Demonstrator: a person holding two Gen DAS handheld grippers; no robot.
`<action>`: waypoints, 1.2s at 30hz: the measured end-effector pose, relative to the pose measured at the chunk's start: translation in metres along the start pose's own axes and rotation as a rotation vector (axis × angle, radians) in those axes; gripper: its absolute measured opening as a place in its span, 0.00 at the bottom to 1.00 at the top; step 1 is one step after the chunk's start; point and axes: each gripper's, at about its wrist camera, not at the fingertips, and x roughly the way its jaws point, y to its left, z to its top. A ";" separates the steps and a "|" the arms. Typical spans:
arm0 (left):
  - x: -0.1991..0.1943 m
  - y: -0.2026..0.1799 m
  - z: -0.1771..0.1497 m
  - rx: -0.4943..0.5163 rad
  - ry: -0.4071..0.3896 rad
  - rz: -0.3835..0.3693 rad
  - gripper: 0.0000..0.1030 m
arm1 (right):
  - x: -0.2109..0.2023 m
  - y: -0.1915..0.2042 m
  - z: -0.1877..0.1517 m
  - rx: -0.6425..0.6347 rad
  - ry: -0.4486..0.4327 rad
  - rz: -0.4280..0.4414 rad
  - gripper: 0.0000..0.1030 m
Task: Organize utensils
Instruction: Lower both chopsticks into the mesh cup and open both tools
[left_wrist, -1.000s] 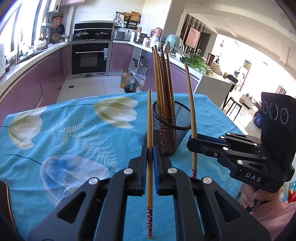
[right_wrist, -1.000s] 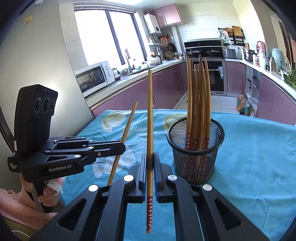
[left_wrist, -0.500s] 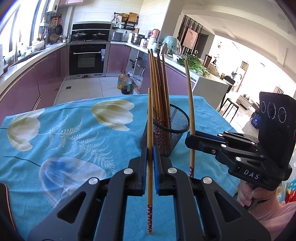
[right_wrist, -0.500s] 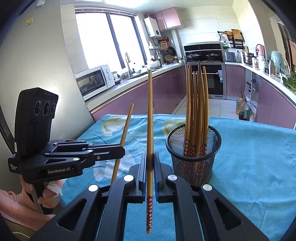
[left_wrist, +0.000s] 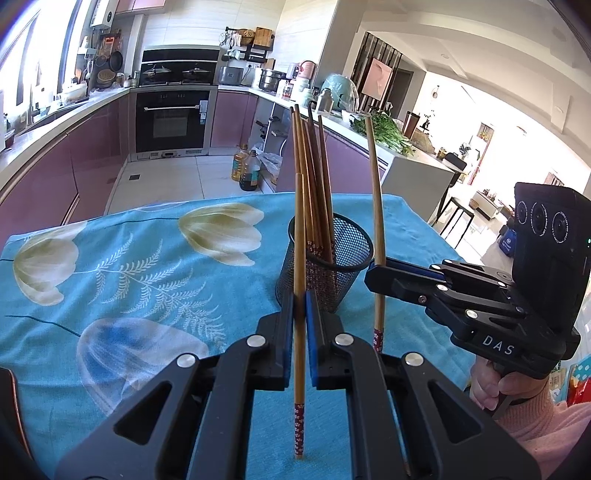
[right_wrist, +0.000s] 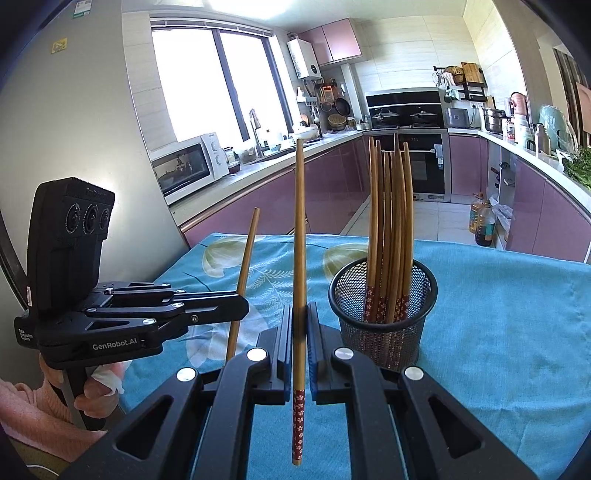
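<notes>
Each claw, left (left_wrist: 300, 295) and right (right_wrist: 300, 312), grasping one chopstick upright beside holder (right_wrist: 382, 314). Next: lift over rim, drop in.

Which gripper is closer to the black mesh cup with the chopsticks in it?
Probably the right gripper: its tip sits right beside the mesh cup rim. The left gripper holds its chopstick just in front, slightly farther back.

- Left gripper (left_wrist: 300, 314): jaws closed on an upright chopstick (left_wrist: 300, 258), patterned end down.
- Right gripper (left_wrist: 380, 271): clamps a second chopstick (left_wrist: 376, 206), slightly tilted.
- Mesh holder (left_wrist: 347, 258): contains several chopsticks, standing on a blue floral tablecloth (left_wrist: 129, 266).
</notes>
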 end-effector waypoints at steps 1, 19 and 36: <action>-0.001 0.000 0.001 0.001 -0.002 0.000 0.07 | -0.001 0.000 0.000 0.000 -0.001 0.000 0.06; -0.004 -0.001 0.008 0.000 -0.012 -0.013 0.07 | 0.000 0.001 0.007 -0.007 -0.020 -0.006 0.06; -0.007 -0.005 0.014 0.009 -0.025 -0.018 0.07 | -0.003 -0.002 0.011 -0.013 -0.043 -0.009 0.06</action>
